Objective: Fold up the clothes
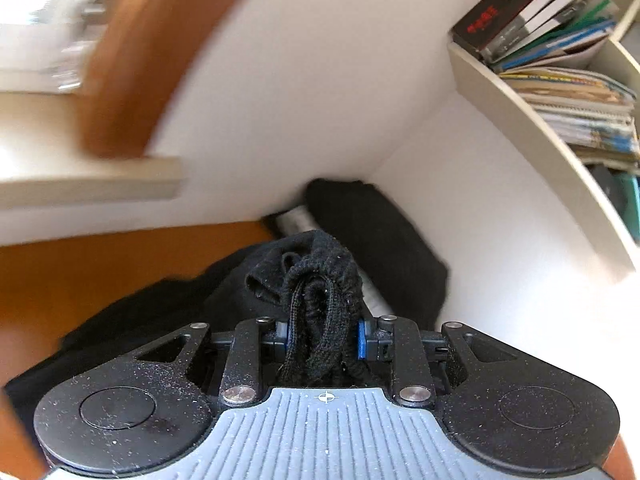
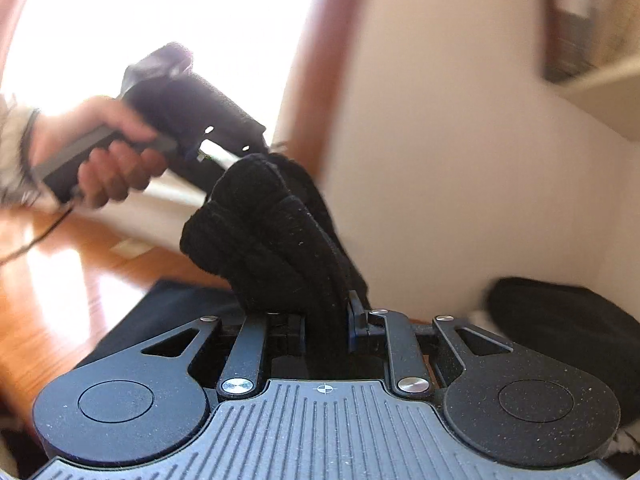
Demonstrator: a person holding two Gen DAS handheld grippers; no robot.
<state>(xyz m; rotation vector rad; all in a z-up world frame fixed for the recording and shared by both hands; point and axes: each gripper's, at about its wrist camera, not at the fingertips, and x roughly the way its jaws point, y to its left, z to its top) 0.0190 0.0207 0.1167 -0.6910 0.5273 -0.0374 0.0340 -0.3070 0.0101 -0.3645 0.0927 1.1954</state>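
Black knit garment pinched in both grippers' jaws above wooden table.

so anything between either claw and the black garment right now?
No. Both are already on it: the left claw is shut on a bunched fold of the black knit garment, and the right claw is shut on another thick fold. Nothing sits between fingers and fabric. A second dark pile lies behind, by the wall.

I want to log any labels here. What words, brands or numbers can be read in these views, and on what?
Dark box atop the shelf: red characters and a light logo, both too blurred to read.
Books on the shelf: print too small to read.
Left gripper and right gripper: only a crosshair mark, no text.
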